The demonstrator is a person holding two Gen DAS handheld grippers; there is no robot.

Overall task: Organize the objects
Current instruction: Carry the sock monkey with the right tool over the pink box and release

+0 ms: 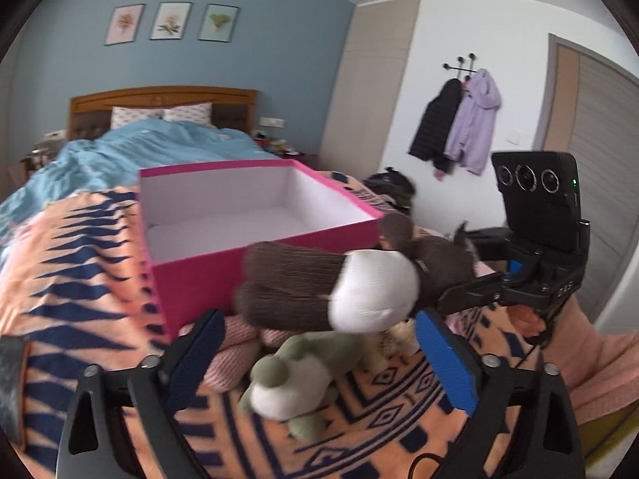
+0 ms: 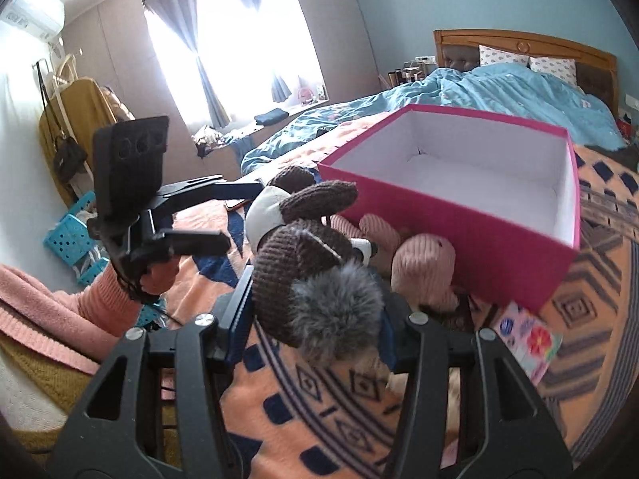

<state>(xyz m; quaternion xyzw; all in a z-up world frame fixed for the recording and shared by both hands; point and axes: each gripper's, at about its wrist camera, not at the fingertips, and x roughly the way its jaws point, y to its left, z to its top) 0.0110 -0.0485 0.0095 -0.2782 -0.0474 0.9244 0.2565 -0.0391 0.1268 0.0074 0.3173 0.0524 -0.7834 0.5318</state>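
Brown knitted yarn covers the stuffed toy [image 2: 303,235], which is pinched by its body between the blue pads of the right gripper [image 2: 315,331]; a tuft of grey fur sits nearest the camera and a white patch shows further along. In the left wrist view the same toy is seen held in the air from the right, its two brown legs and white belly stretched out just in front of the pink box [image 1: 255,215]. The box is open, white inside, nothing is seen in it, and it rests on an orange blanket [image 1: 80,279] patterned in navy. The left gripper [image 1: 319,359] is spread wide with nothing between its pads, above a green and white plush [image 1: 295,375] lying on the blanket beside a pink ribbed plush [image 2: 423,267] that leans against the box wall. The step in hand is judged to be the carrying of the brown toy to the box. For it to be done well, the toy would be lifted clear of the near pink rim so that the dangling legs are not caught, brought over the white floor, and let go only once it is well inside. The soft body is expected to sag and swing, so a slow, steady carry is advised, and the light cardboard box should not be nudged.
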